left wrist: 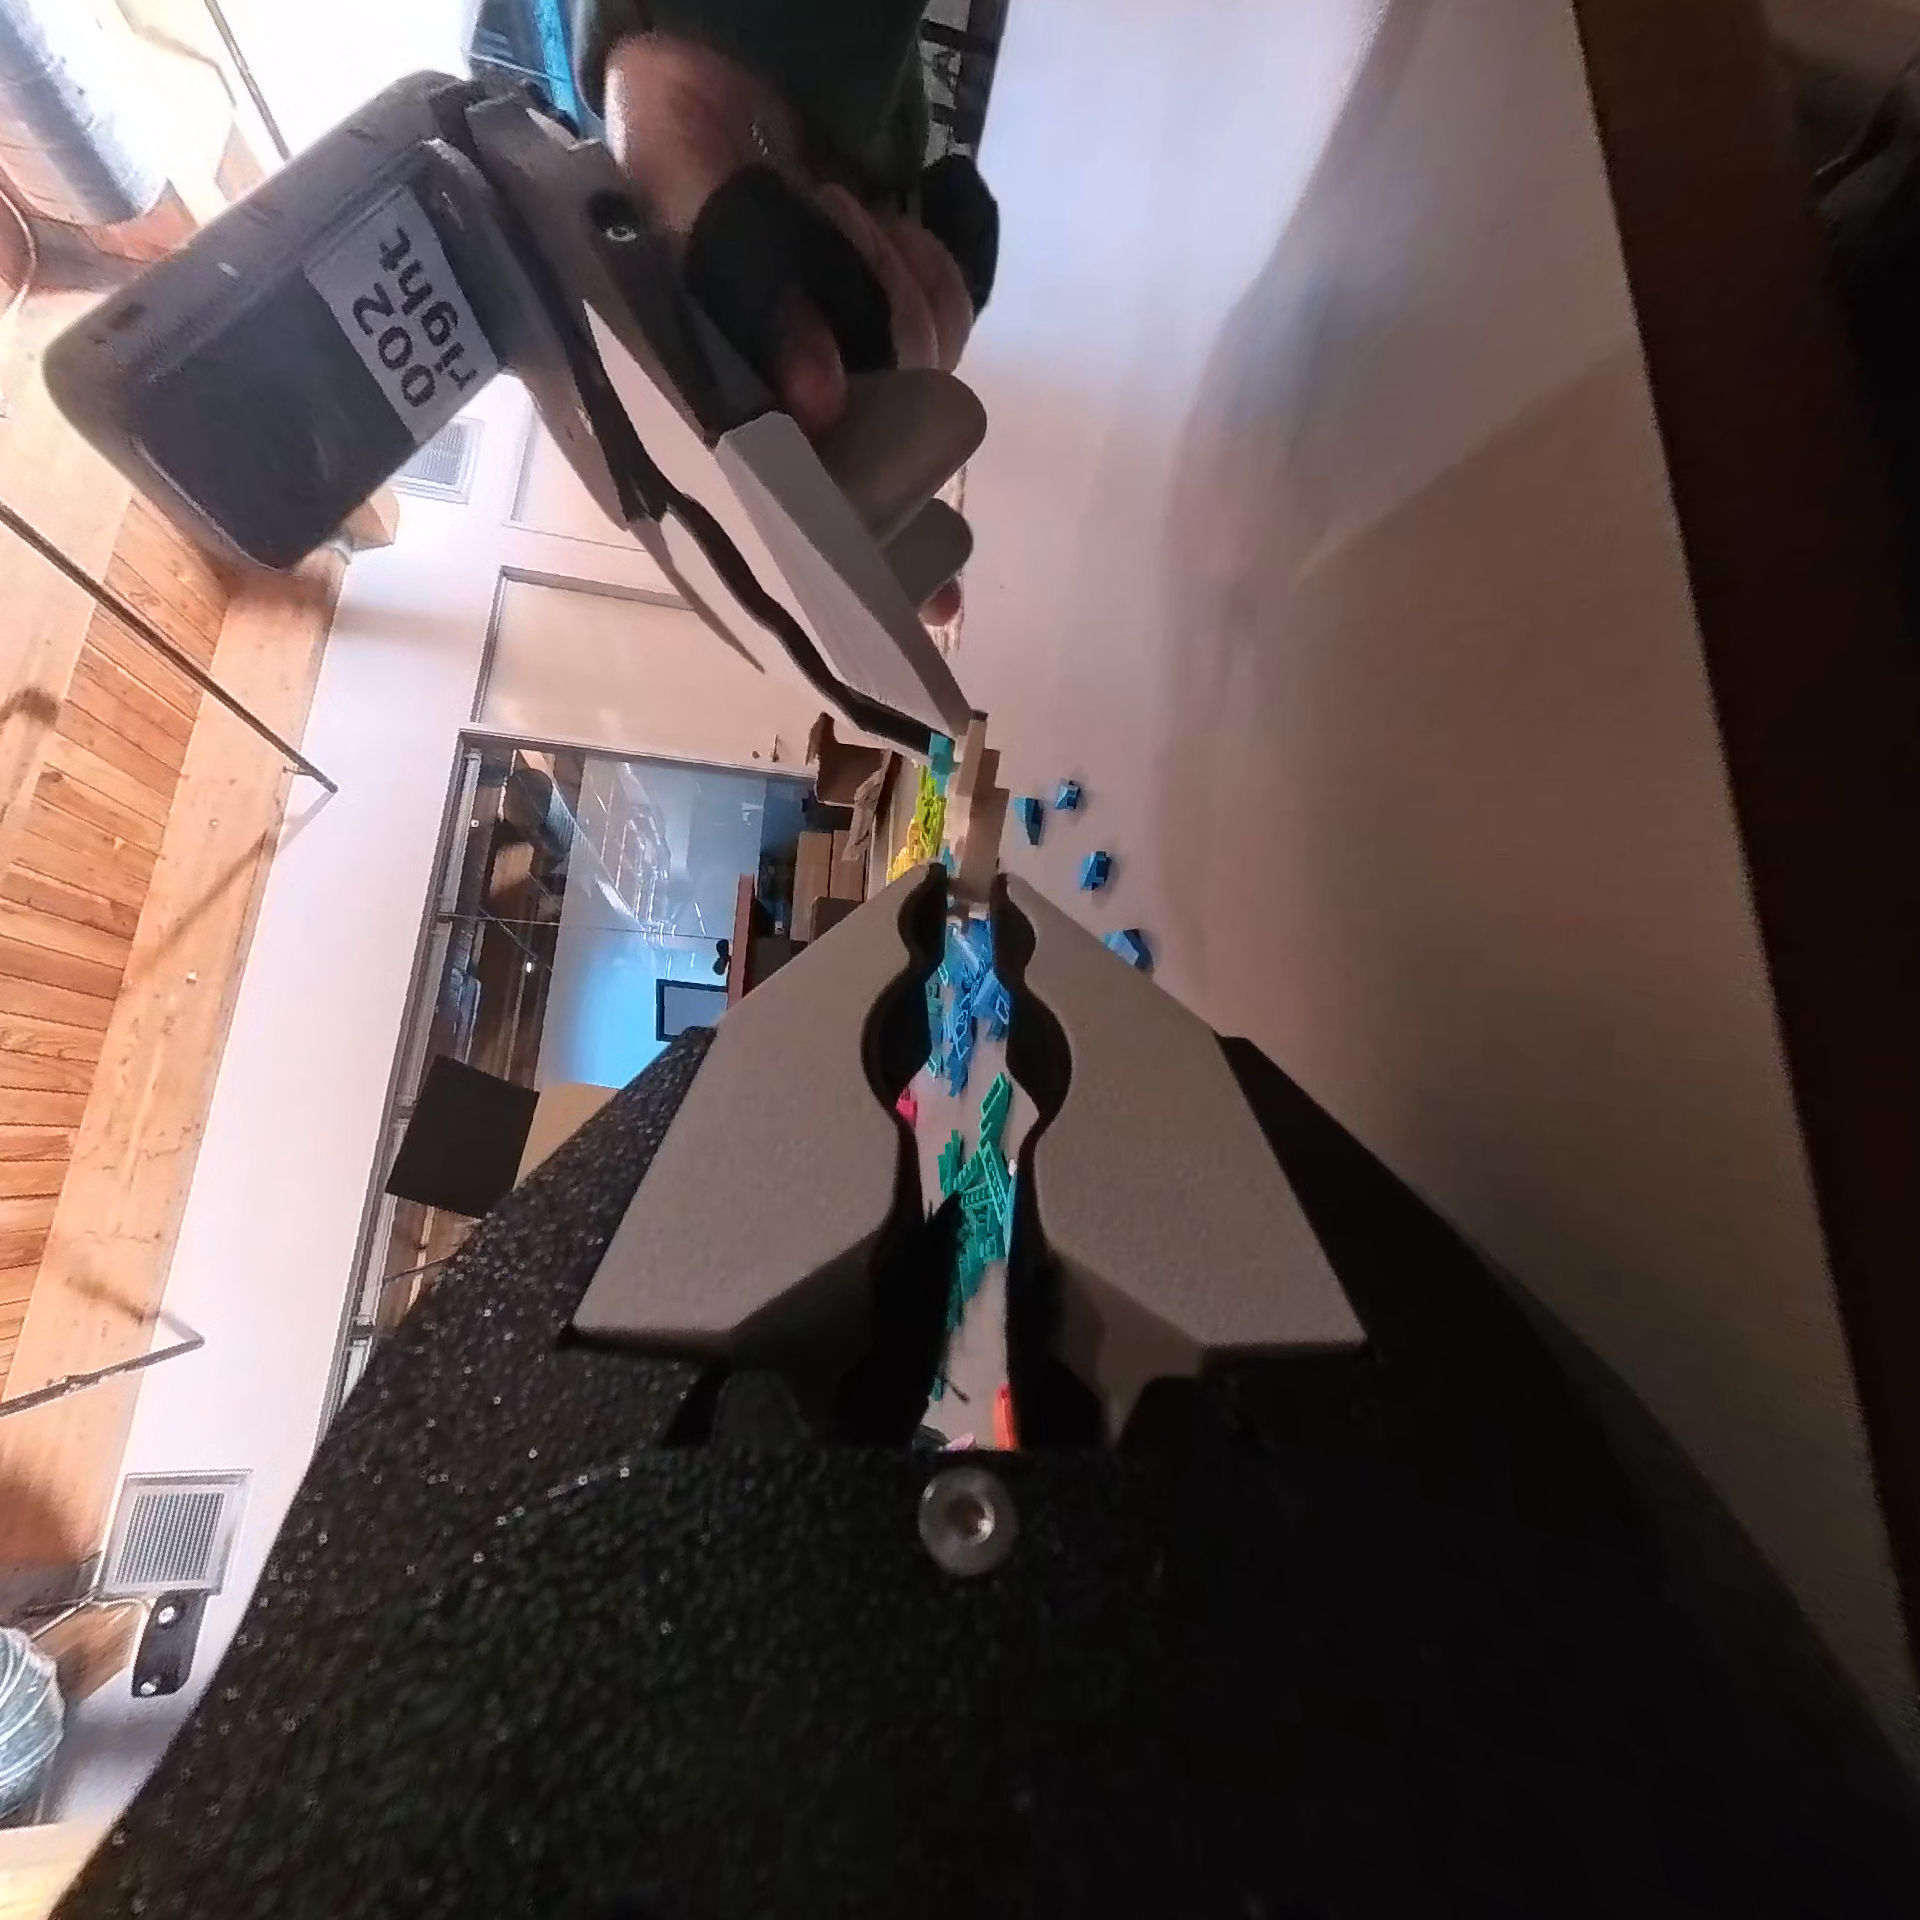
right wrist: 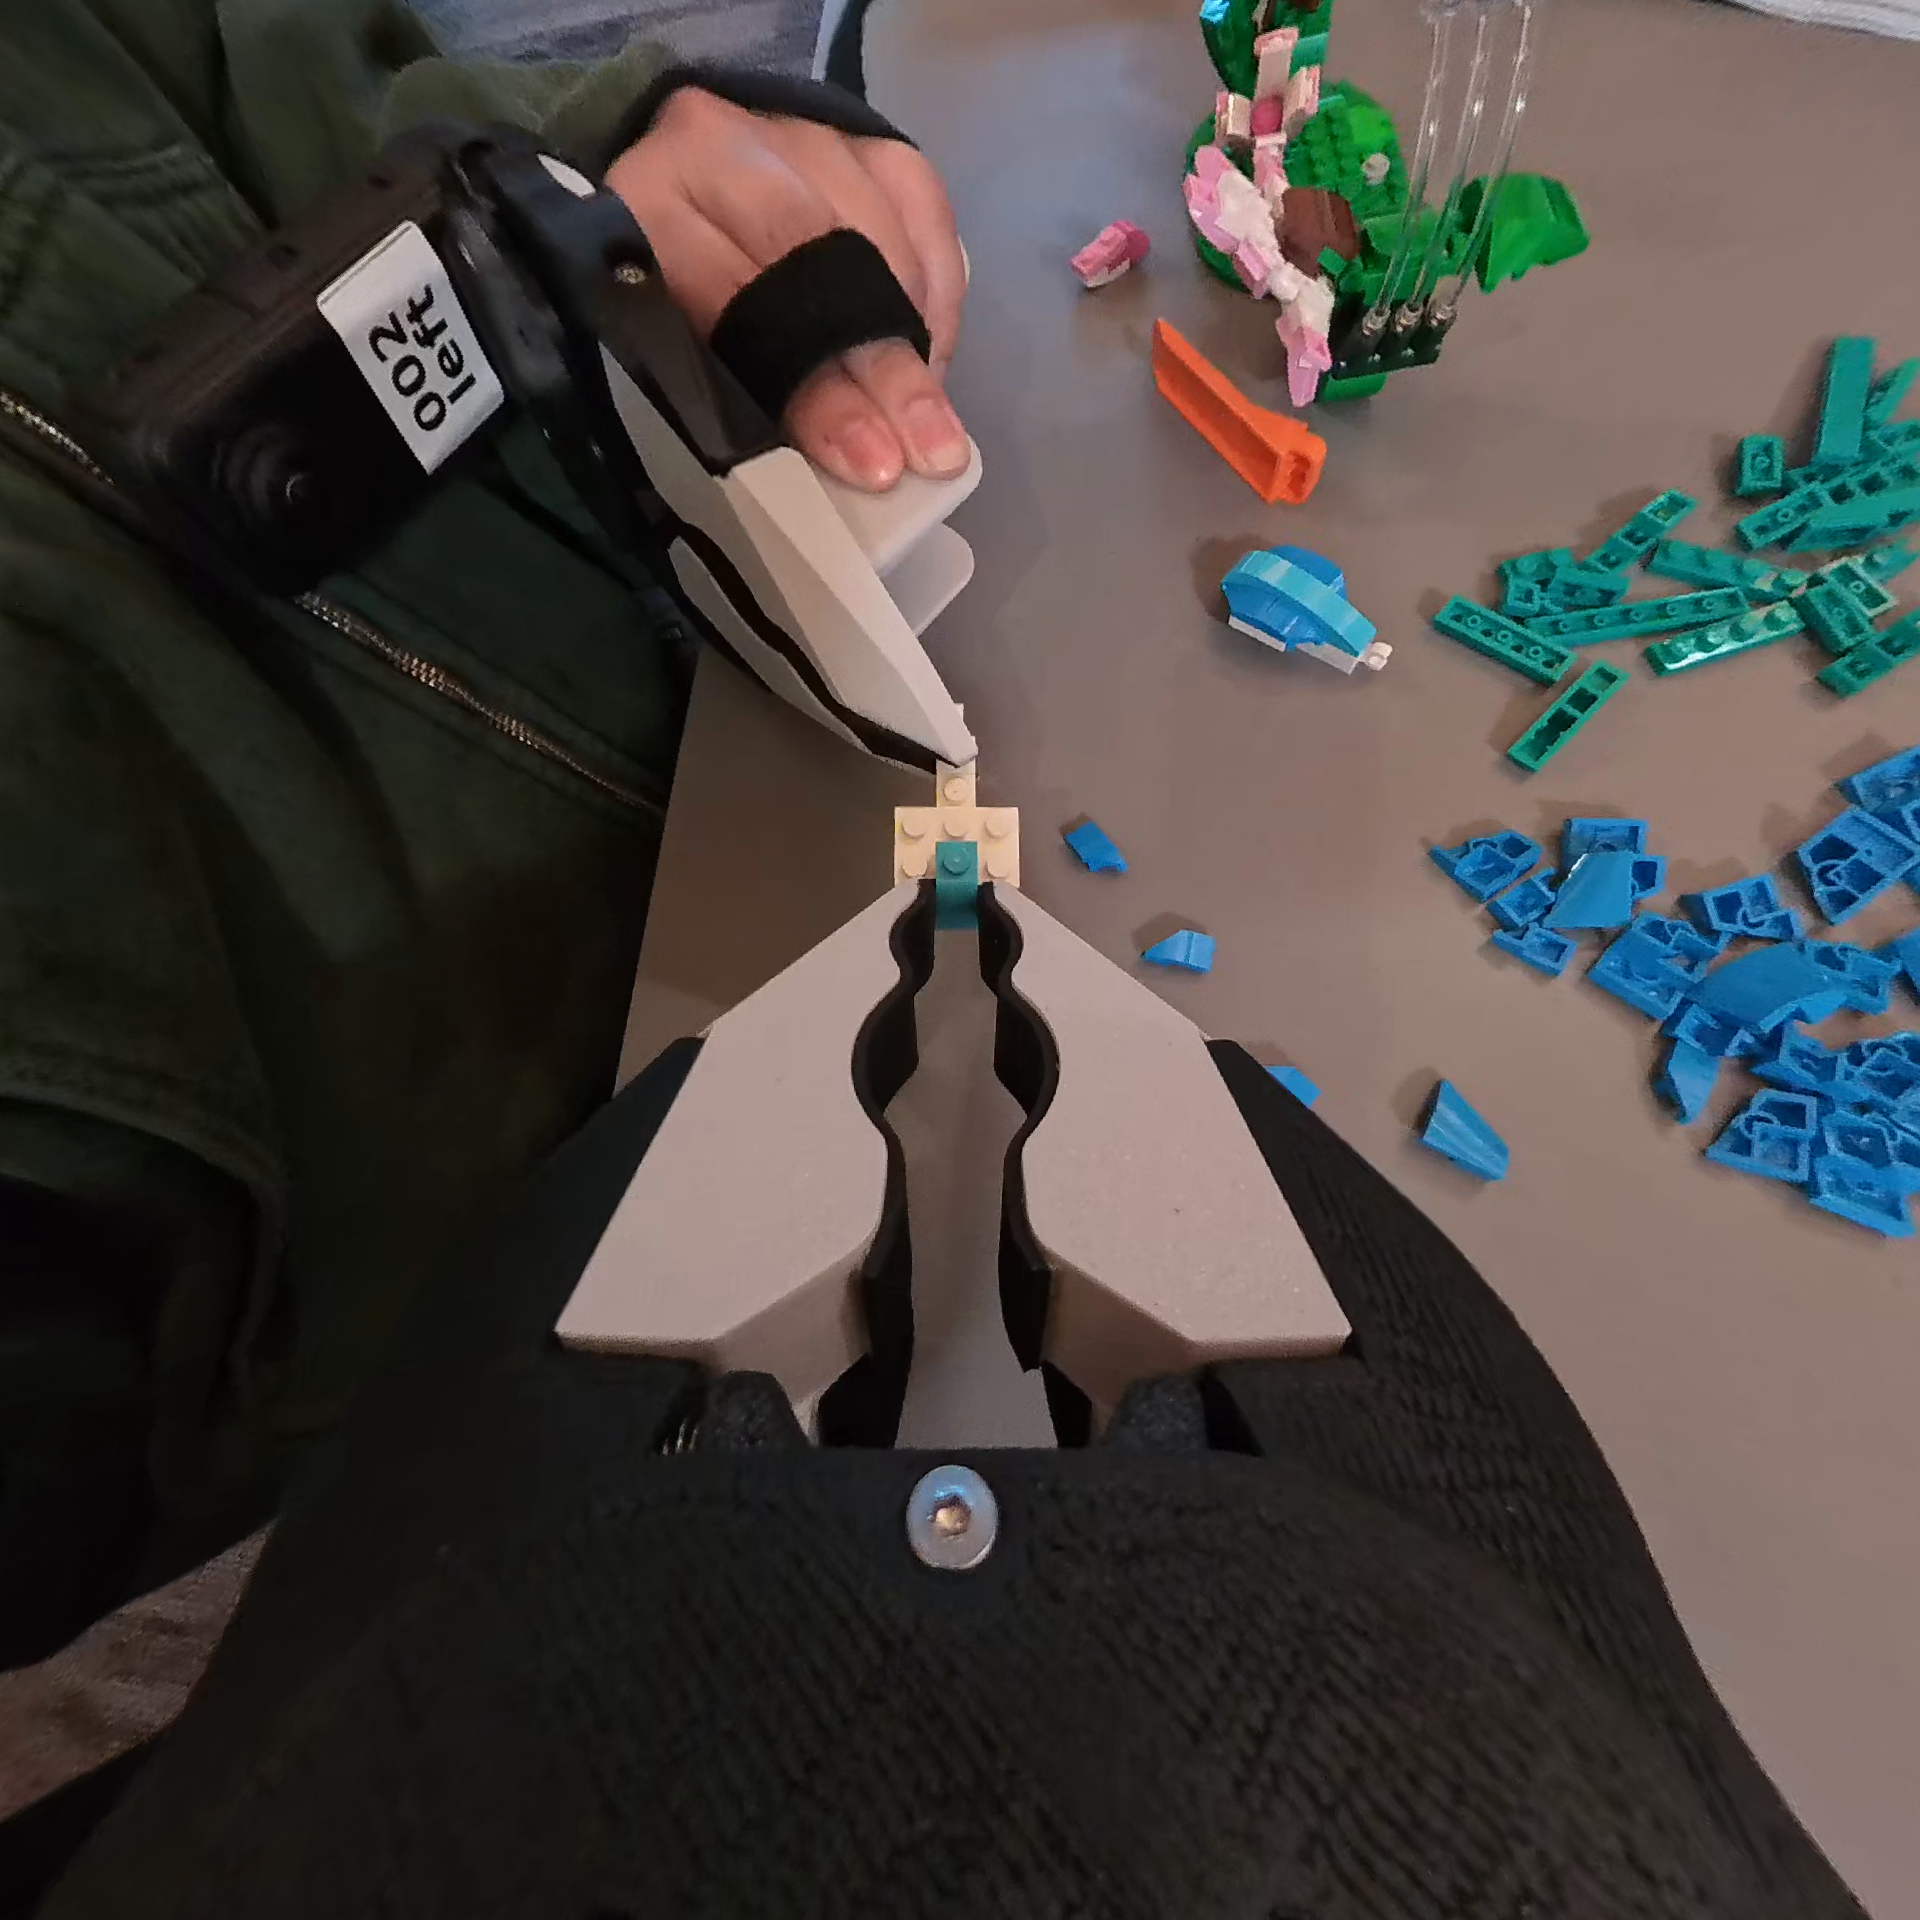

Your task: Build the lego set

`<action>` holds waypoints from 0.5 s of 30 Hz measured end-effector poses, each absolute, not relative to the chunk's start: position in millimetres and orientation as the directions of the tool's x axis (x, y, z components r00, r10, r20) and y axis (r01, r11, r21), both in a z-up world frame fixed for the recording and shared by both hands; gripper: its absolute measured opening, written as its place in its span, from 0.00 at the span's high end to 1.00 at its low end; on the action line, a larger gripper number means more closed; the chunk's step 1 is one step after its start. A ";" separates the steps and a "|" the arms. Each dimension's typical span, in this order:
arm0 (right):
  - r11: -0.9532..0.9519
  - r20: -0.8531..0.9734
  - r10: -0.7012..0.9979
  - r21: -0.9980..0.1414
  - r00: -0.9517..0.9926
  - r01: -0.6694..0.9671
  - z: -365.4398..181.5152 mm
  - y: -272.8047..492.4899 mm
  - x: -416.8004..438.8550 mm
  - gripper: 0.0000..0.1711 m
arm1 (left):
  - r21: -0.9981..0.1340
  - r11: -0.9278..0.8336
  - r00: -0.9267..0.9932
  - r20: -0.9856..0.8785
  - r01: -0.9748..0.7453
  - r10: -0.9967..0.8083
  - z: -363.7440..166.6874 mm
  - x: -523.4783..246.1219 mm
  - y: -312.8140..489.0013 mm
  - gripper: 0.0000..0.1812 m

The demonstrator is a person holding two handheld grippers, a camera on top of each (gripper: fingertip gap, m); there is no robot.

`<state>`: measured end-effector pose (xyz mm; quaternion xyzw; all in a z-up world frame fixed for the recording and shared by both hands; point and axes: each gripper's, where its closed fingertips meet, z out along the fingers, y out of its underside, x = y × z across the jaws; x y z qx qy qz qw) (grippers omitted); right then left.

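Note:
A small white plate assembly (right wrist: 956, 831) is held in the air between both grippers, above the grey table (right wrist: 1247, 1351). My left gripper (right wrist: 951, 753) comes in from the upper left and is shut on the assembly's narrow far end. My right gripper (right wrist: 956, 909) is shut on a small teal piece (right wrist: 954, 868) that sits on the near middle studs of the white assembly. In the left wrist view, my left gripper (left wrist: 971, 883) pinches the white assembly (left wrist: 982, 821) edge-on, and the right gripper (left wrist: 956, 727) meets it from the far side.
On the table to the right lie a pile of teal plates (right wrist: 1714, 582), a pile of blue slopes (right wrist: 1766, 1018), a blue built piece (right wrist: 1299, 597), an orange brick separator (right wrist: 1236, 426), and a green-and-pink flower model (right wrist: 1309, 208). A person's dark green jacket (right wrist: 260, 831) fills the left. Left and right tips are no more than a few centimetres apart. My left gripper's tips are some 15 cm from the green-and-pink flower model (right wrist: 1309, 208).

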<state>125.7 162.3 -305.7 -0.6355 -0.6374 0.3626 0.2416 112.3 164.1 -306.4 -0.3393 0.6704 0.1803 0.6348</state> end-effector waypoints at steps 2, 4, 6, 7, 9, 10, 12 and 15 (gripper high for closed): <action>-0.046 -0.131 0.988 -0.763 -0.084 0.645 -305.2 162.0 126.0 0.96 | -0.189 0.707 0.037 -0.974 -0.682 -0.225 -306.2 112.7 163.6 0.98; -0.038 -0.125 0.988 -0.756 -0.087 0.653 -304.6 162.2 125.8 0.96 | -0.188 0.707 0.037 -0.974 -0.682 -0.223 -306.0 112.7 163.6 0.98; -0.037 -0.126 0.988 -0.751 -0.088 0.659 -303.7 162.6 125.6 0.96 | -0.186 0.707 0.038 -0.975 -0.682 -0.220 -305.8 112.7 163.5 0.98; -0.037 -0.127 0.988 -0.750 -0.088 0.661 -302.9 162.8 125.5 0.96 | -0.186 0.708 0.040 -0.975 -0.682 -0.218 -305.4 112.6 163.4 0.98; -0.038 -0.130 0.987 -0.749 -0.090 0.662 -301.3 163.0 125.5 0.96 | -0.188 0.709 0.044 -0.975 -0.680 -0.216 -304.6 112.7 163.2 0.98; -0.037 -0.130 0.987 -0.748 -0.092 0.663 -300.6 162.9 125.5 0.96 | -0.188 0.710 0.046 -0.976 -0.679 -0.215 -304.3 112.8 162.9 0.98; -0.032 -0.129 0.987 -0.745 -0.096 0.666 -299.9 162.7 125.7 0.96 | -0.187 0.713 0.047 -0.976 -0.676 -0.213 -303.8 113.2 162.3 0.98; -0.030 -0.130 0.986 -0.742 -0.100 0.670 -299.1 162.3 125.8 0.96 | -0.186 0.715 0.047 -0.977 -0.674 -0.209 -303.5 113.4 161.8 0.98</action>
